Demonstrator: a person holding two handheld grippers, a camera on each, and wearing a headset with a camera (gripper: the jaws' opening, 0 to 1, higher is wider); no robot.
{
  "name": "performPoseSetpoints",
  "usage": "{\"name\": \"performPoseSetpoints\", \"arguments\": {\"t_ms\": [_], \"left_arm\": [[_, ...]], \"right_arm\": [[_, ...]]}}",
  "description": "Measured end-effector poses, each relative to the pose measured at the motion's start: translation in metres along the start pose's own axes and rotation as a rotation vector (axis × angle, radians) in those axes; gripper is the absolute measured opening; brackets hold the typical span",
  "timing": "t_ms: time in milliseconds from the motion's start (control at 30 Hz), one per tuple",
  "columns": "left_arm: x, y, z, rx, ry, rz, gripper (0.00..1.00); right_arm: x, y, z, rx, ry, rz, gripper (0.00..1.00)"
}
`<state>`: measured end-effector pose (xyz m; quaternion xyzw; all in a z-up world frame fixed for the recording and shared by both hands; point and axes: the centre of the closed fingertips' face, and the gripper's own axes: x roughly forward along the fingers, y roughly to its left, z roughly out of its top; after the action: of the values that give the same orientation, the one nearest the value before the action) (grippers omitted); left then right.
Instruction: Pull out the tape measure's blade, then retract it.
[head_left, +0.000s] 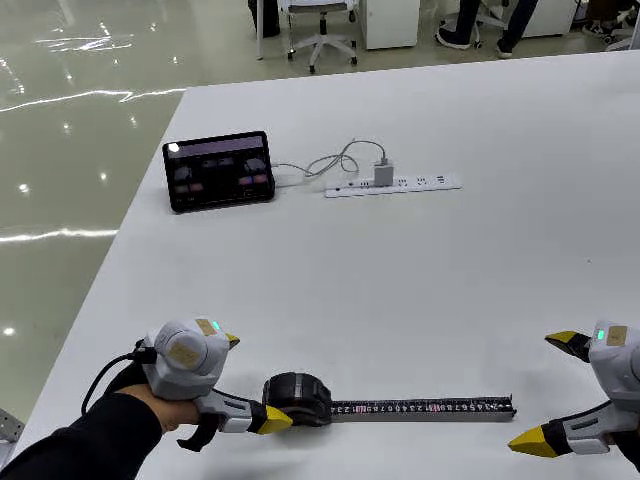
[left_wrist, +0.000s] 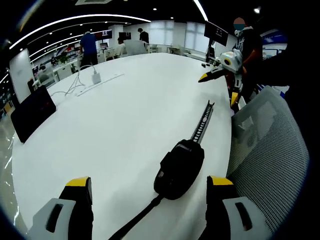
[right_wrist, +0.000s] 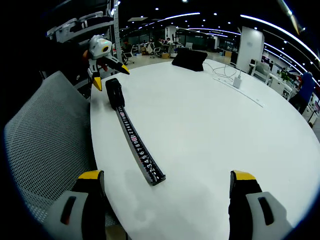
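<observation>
A black tape measure case (head_left: 297, 397) lies on the white table (head_left: 420, 280) near its front edge. Its blade (head_left: 425, 407) is pulled out flat to the right. My left gripper (head_left: 255, 380) is open, its yellow tips on either side of the case's left end without touching it. From the left gripper view the case (left_wrist: 180, 167) rests just ahead of the open left gripper (left_wrist: 148, 181). My right gripper (head_left: 545, 392) is open too, a little past the blade's hook end. In the right gripper view the blade (right_wrist: 135, 145) ends just before the right gripper (right_wrist: 167, 176).
A black tablet-like screen (head_left: 218, 170) stands at the back left, with a white power strip (head_left: 392, 184), charger and cable beside it. A grey mesh chair back (left_wrist: 270, 150) sits at the table's front edge. Office chairs and people are beyond the far side.
</observation>
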<state>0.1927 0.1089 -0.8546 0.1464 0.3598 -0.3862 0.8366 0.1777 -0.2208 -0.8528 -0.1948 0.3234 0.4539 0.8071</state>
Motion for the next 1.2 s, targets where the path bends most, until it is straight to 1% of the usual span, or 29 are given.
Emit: {"name": "performPoseSetpoints", "arguments": {"t_ms": [67,100,133,167,300,367,400,500,667,733,833,933,1000,1100,1200], "left_arm": [[-0.002,0.003,-0.001,-0.016,-0.016,0.018,0.95],[-0.005,0.005,0.001,-0.028,-0.036,0.036,0.96],[-0.007,0.007,0.001,-0.041,-0.047,0.051,0.99],[-0.008,0.007,-0.002,-0.053,-0.051,0.047,1.0],[-0.011,0.007,-0.009,-0.087,-0.063,0.055,1.0],[-0.014,0.006,-0.012,-0.102,-0.07,0.061,1.0],[-0.015,0.007,-0.013,-0.107,-0.074,0.067,1.0],[-0.021,0.009,-0.015,-0.117,-0.108,0.087,1.0],[-0.028,0.014,-0.022,-0.116,-0.116,0.112,1.0],[-0.031,0.015,-0.023,-0.128,-0.132,0.117,1.0],[-0.033,0.013,-0.029,-0.136,-0.126,0.122,1.0],[-0.038,0.009,-0.033,-0.169,-0.137,0.131,1.0],[-0.04,0.008,-0.038,-0.174,-0.137,0.135,1.0],[-0.042,0.005,-0.04,-0.185,-0.137,0.139,1.0],[-0.042,0.006,-0.04,-0.192,-0.142,0.145,1.0]], "right_arm": [[-0.003,-0.001,0.001,0.007,-0.022,-0.008,1.0],[-0.005,-0.001,0.002,0.026,-0.043,-0.012,1.0],[-0.006,0.001,0.002,0.046,-0.051,-0.005,1.0],[-0.008,0.004,0.003,0.071,-0.063,0.008,1.0],[-0.012,0.003,-0.003,0.061,-0.058,-0.017,1.0],[-0.015,0.003,-0.003,0.066,-0.066,-0.027,1.0],[-0.016,0.0,-0.004,0.066,-0.068,-0.03,1.0],[-0.021,-0.001,-0.005,0.063,-0.073,-0.044,1.0],[-0.027,-0.001,-0.009,0.06,-0.084,-0.06,1.0],[-0.029,0.0,-0.01,0.07,-0.089,-0.063,1.0],[-0.032,0.004,-0.016,0.082,-0.092,-0.073,1.0],[-0.037,0.009,-0.024,0.108,-0.095,-0.082,1.0],[-0.041,0.01,-0.03,0.12,-0.092,-0.088,1.0],[-0.046,0.012,-0.035,0.134,-0.089,-0.097,1.0],[-0.051,0.009,-0.04,0.137,-0.09,-0.113,1.0]]}}
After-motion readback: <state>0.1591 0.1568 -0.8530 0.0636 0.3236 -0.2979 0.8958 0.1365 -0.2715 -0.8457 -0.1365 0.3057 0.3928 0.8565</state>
